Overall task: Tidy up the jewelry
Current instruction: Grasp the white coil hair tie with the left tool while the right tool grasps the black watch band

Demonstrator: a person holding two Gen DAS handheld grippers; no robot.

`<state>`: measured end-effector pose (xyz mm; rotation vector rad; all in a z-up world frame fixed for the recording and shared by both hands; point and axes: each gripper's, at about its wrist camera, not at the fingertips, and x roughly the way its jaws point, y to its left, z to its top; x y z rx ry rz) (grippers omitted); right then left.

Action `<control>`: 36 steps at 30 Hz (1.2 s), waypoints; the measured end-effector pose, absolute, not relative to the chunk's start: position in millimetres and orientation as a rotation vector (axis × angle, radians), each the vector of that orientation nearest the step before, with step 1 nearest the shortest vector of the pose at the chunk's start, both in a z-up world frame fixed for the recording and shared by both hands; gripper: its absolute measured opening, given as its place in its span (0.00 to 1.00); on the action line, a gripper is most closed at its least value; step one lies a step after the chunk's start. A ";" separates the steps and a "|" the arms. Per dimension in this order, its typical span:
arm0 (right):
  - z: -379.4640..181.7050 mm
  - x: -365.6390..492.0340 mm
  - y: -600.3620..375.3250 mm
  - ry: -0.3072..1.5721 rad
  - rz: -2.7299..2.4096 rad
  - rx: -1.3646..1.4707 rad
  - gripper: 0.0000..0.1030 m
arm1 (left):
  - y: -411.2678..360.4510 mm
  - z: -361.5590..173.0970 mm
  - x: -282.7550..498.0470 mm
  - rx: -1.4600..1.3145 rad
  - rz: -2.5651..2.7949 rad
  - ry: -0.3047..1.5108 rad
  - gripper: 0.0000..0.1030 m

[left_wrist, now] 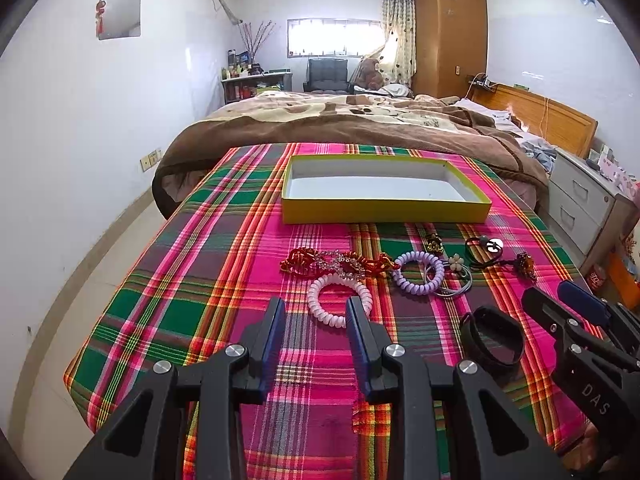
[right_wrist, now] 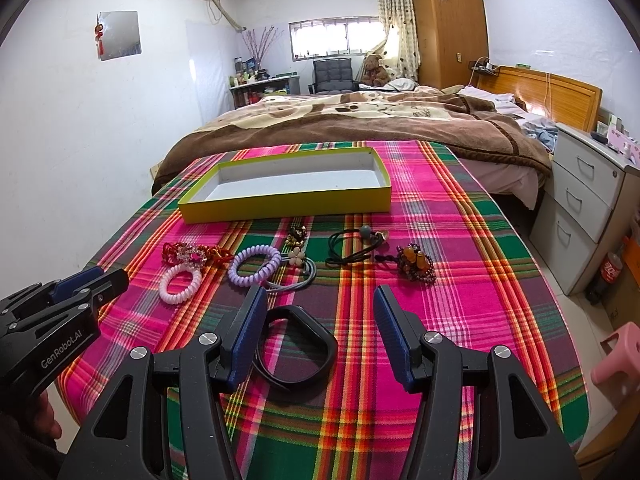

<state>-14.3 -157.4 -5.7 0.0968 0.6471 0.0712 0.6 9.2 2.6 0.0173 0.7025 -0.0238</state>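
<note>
The tabletop (right_wrist: pixel 460 240), draped in a pink, green and red plaid cloth, filled the lower half of both views, with a bed (right_wrist: pixel 360 120) under a brown blanket beyond its far edge. Toward 12 o'clock on the cloth sat a shallow yellow box (right_wrist: pixel 288 204) with a white interior, nothing in it.

The left hand-held gripper (left_wrist: pixel 316 312) hovered low over the near part of the cloth, its blue-padded fingers parted and holding nothing. The right hand-held gripper (right_wrist: pixel 320 304) was likewise spread wide and unloaded; in the left wrist view it reached in from about 4 o'clock.

Between the right gripper's fingers, close to the left pad, a black band (right_wrist: pixel 296 350) lay flat on the cloth. The other jewelry lay in a loose row between the grippers and the box. At 11 o'clock from the right gripper lay a purple coil hair tie (right_wrist: pixel 256 266), overlapping some grey elastic loops (right_wrist: pixel 300 280), with a pink coil hair tie (right_wrist: pixel 180 282) at its 9 o'clock, just ahead of the left gripper's fingertips. Behind the pink coil stretched a red beaded bracelet (right_wrist: pixel 192 254). A black cord tie with a grey bead (right_wrist: pixel 356 246) lay at 12 o'clock from the right gripper, and an amber beaded ornament (right_wrist: pixel 416 264) at its 1 o'clock. A small cream flower charm (right_wrist: pixel 297 255) touched the purple coil, and a small gold piece (right_wrist: pixel 297 234) lay just behind it.
</note>
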 end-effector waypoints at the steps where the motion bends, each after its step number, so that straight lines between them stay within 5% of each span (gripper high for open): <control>1: -6.0 -14.2 -157.0 0.647 0.073 0.097 0.54 | 10.4 2.3 1.3 0.013 -0.028 0.703 0.30; 20: -34.7 2.6 -162.0 0.787 0.205 0.038 0.54 | 44.2 -25.3 42.0 -0.085 -0.158 0.841 0.30; 23: -37.4 7.8 -161.4 0.796 0.198 0.045 0.40 | 44.7 -27.5 47.9 -0.121 -0.190 0.858 0.30; 36: -45.9 19.4 -156.7 0.844 0.224 0.024 0.23 | 29.5 -40.6 70.7 -0.039 -0.198 0.916 0.30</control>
